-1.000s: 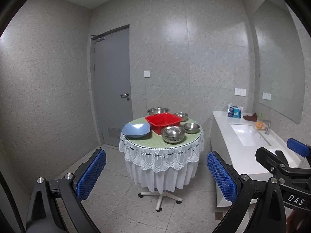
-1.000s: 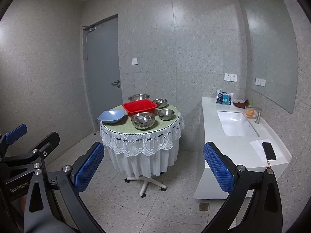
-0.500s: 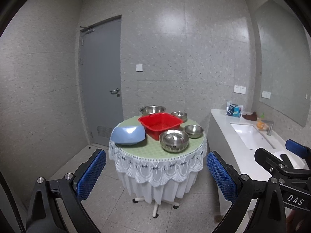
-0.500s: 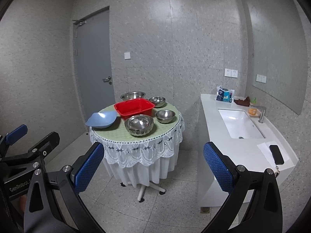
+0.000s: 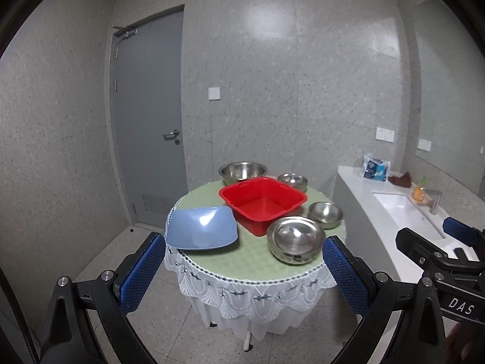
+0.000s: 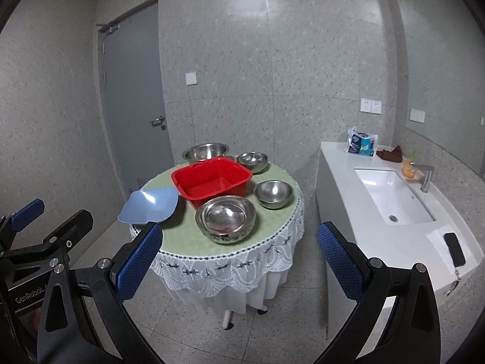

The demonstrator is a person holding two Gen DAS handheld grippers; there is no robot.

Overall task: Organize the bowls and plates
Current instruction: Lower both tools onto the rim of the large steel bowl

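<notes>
A round table (image 5: 242,265) (image 6: 188,242) with a green cloth carries a red square basin (image 5: 262,203) (image 6: 210,180), a blue plate (image 5: 201,230) (image 6: 150,204) at its left edge, and several steel bowls: a large one (image 5: 295,238) (image 6: 225,218) in front, a small one (image 5: 325,214) (image 6: 274,192) to its right, two more (image 5: 242,172) (image 6: 252,160) behind the basin. My left gripper (image 5: 242,279) is open and empty, short of the table's near edge. My right gripper (image 6: 238,264) is open and empty too, also in front of the table.
A white counter with a sink (image 6: 391,195) (image 5: 403,212) stands right of the table, holding a phone (image 6: 453,248), a tissue pack (image 6: 360,145) and a faucet (image 6: 426,179). A grey door (image 5: 151,115) is at the back left. Tiled floor surrounds the table.
Both grippers have come closer to the table, which now looms larger and sits lower in both views. Jaws remain open and empty.
</notes>
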